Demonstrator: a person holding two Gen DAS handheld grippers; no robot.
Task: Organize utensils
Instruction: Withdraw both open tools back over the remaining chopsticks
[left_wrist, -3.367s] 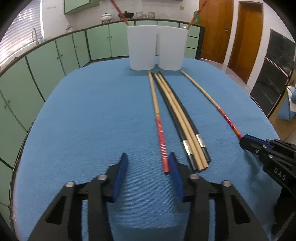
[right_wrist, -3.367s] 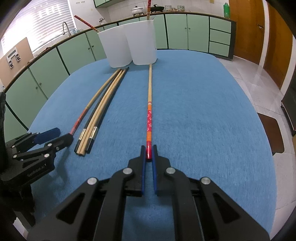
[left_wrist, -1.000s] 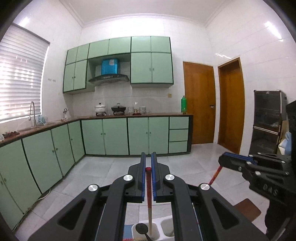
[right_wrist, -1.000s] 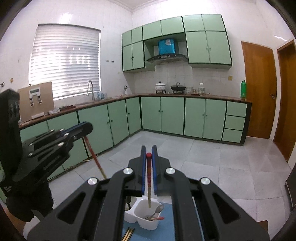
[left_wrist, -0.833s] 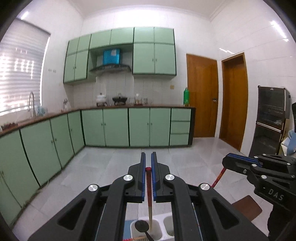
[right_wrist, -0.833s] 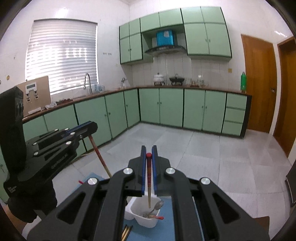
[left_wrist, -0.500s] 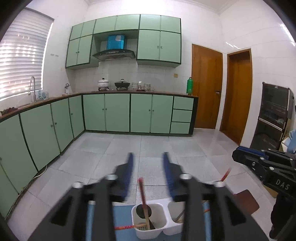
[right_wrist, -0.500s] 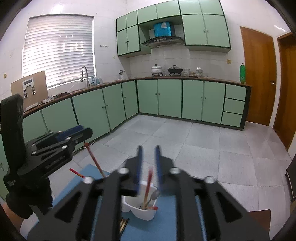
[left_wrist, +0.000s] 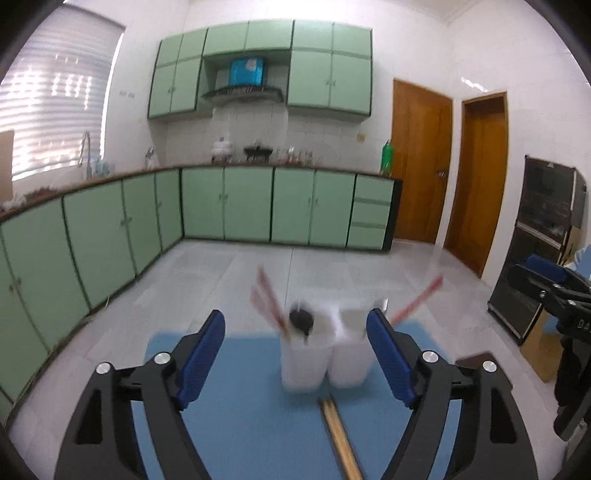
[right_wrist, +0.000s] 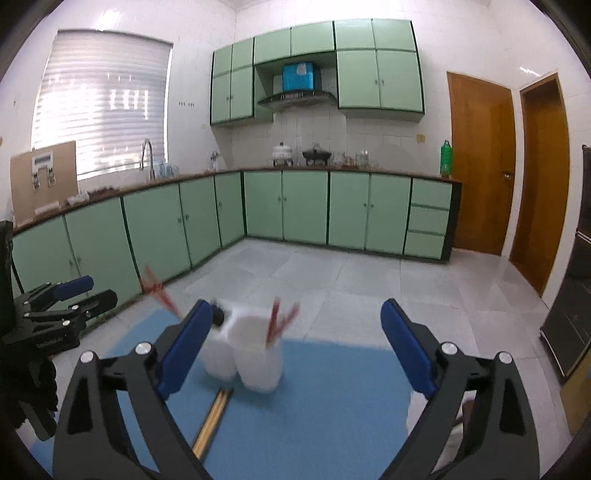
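Left tool (left_wrist: 295, 350) and right tool (right_wrist: 297, 343) are both spreading wider, nothing between the pads of either. Both are hanging above the near side of the desk (left_wrist: 240, 424), blue cloth covering it, aiming at the white holder (left_wrist: 325, 354). Holder is standing at the far edge, two cups side by side, probably so utensils sort by type. Red-ended chopsticks (left_wrist: 267, 299) are leaning in the cups, blurred. Tan chopsticks (left_wrist: 341, 435) are lying loose on the cloth just in front of the holder, likely next to go in.

Blue table (left_wrist: 240, 424), white holder (left_wrist: 325, 354), chopsticks (left_wrist: 341, 435)
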